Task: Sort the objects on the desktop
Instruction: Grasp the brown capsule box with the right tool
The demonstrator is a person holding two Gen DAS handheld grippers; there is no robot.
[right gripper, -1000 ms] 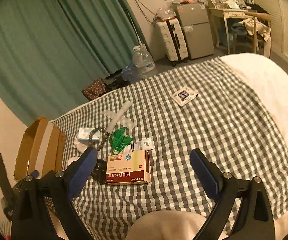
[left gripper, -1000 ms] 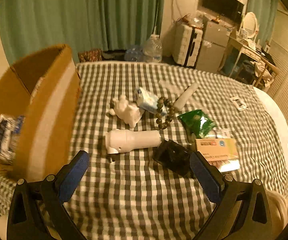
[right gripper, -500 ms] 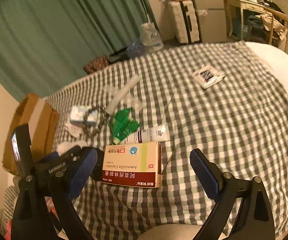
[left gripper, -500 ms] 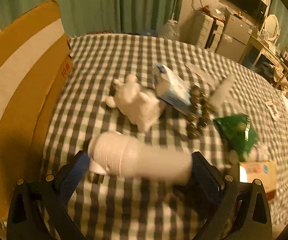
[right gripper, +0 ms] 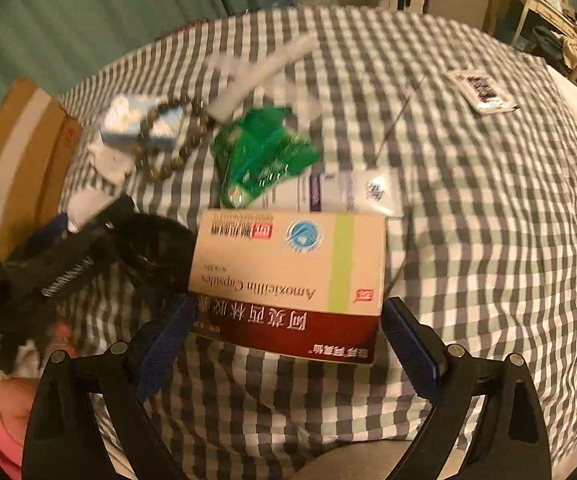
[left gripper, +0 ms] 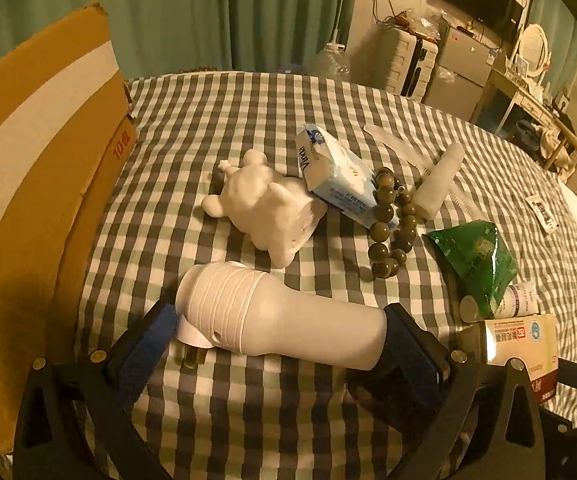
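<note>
Both tongs spread apart, nothing clamped: left gripper (left gripper: 280, 338) straddles white flashlight (left gripper: 272, 320) lengthwise, right gripper (right gripper: 284, 334) brackets medicine box (right gripper: 288, 280), apparently lined up for pickup.

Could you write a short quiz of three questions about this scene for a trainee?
1. True or false: the left tool straddles the white torch.
2. What lies between the open fingers of the right tool? A) beads B) medicine box C) green packet
3. Fill in: in the left view the beads rest against the blue ____ pack.

Key: 1 true; 2 B, the medicine box; 3 tissue.
</note>
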